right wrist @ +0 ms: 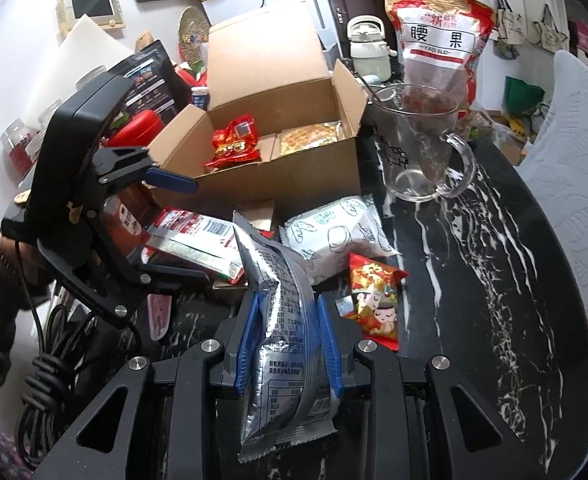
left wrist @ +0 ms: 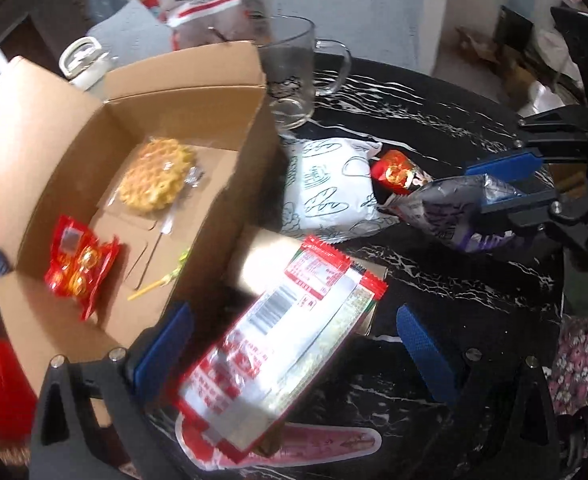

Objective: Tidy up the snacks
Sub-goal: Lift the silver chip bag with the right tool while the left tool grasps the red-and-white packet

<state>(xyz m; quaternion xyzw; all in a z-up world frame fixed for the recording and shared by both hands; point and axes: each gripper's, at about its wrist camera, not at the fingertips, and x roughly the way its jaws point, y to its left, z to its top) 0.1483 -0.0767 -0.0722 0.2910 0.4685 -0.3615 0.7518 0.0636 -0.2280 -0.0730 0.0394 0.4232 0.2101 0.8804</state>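
An open cardboard box (left wrist: 213, 80) (right wrist: 294, 176) holds a waffle (left wrist: 155, 176) (right wrist: 308, 140) and a red candy packet (left wrist: 79, 268) (right wrist: 235, 142). My left gripper (left wrist: 294, 352) (right wrist: 197, 230) is open just in front of the box. A red-and-white snack packet (left wrist: 277, 344) (right wrist: 193, 240) lies between its wide-spread fingers, and the pads do not press on it. My right gripper (right wrist: 287, 344) (left wrist: 490, 196) is shut on a silver snack packet (right wrist: 281, 320) (left wrist: 446, 208), held above the table. A white bread packet (left wrist: 330, 192) (right wrist: 338, 232) and a small red packet (left wrist: 398, 172) (right wrist: 374, 296) lie beside the box.
A glass mug (left wrist: 294, 72) (right wrist: 418, 148) stands right of the box on the black marble table (left wrist: 434, 280) (right wrist: 474, 260). A cashew bag (right wrist: 438, 40) and a white kettle (right wrist: 368, 48) stand behind. A pink packet (left wrist: 326, 440) lies under my left gripper. Jars and bags crowd the left.
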